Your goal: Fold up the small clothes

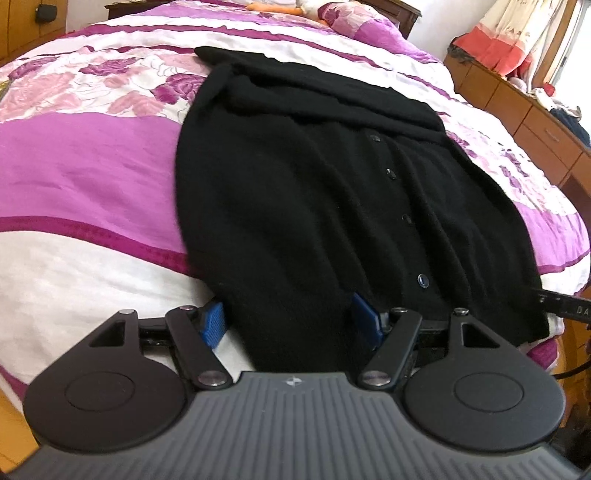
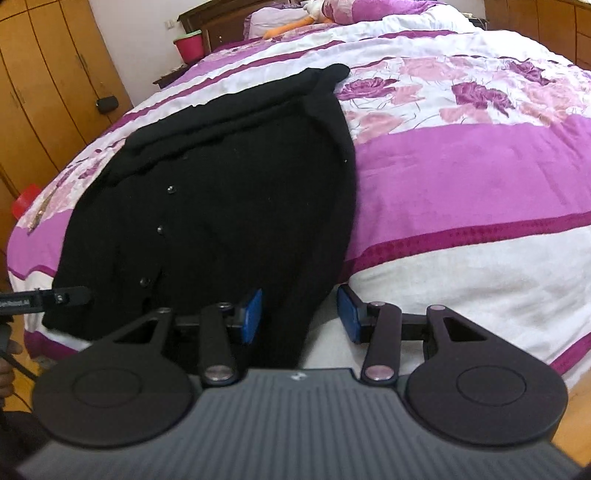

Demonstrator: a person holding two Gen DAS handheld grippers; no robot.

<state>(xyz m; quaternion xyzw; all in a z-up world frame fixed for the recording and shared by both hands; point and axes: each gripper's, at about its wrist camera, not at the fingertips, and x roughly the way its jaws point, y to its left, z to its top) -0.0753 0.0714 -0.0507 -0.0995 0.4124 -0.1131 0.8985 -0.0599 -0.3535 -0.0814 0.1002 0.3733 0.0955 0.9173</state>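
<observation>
A black buttoned cardigan [image 1: 314, 177] [image 2: 229, 177] lies flat on the bed, its hem toward me and its sleeves folded across the far end. My left gripper [image 1: 288, 323] is open and straddles the hem's left corner. Its left blue pad [image 1: 212, 325] stands clear of the cloth over white sheet, and the right pad [image 1: 364, 321] is over the knit. My right gripper [image 2: 301, 315] is open around the hem's right corner, with its right pad [image 2: 349, 314] clear of the cloth. Each view shows the other gripper's black finger at the edge [image 1: 565, 306] [image 2: 44, 297].
The bed cover [image 2: 461, 177] is purple and white with roses. A wooden wardrobe [image 2: 55, 74] and a red pot [image 2: 190, 46] stand on the left side. Wooden drawers [image 1: 535, 122] with piled clothes run along the right. Pillows and an orange toy [image 2: 291, 26] lie at the head.
</observation>
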